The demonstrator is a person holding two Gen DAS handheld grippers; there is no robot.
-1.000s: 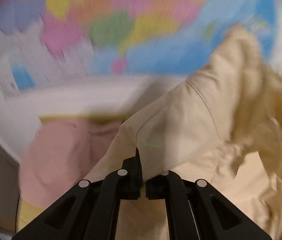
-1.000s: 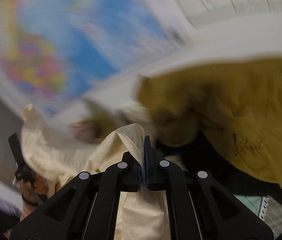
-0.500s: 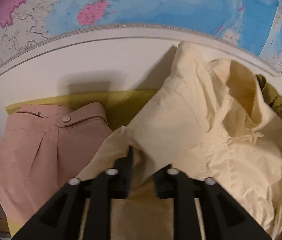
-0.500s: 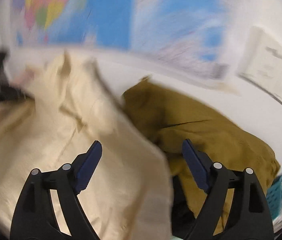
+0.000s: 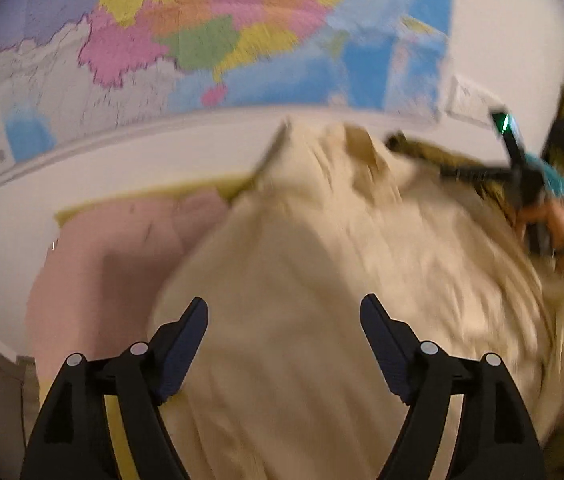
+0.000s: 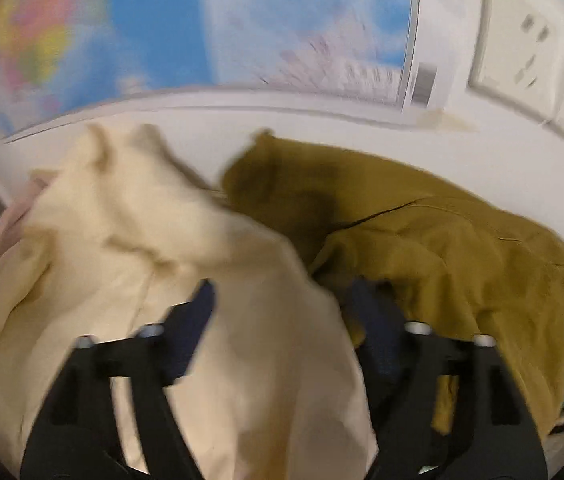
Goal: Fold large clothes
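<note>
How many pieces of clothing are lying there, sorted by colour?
Cream garment: 1
Pink garment: 1
Olive-mustard garment: 1
Total: 3

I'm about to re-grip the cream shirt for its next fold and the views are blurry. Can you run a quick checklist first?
1. Left gripper open, holding nothing: ok.
2. Right gripper open, holding nothing: ok.
3. Cream shirt lying flat: not ok, it is bunched and creased.
4. Cream shirt clear of the folded pink garment: not ok, its edge appears to lie over it.
5. Cream shirt clear of the olive garment: cannot tell, they meet and blur hides any overlap.
6. A hem or seam to grab: cannot tell, too blurred.
</note>
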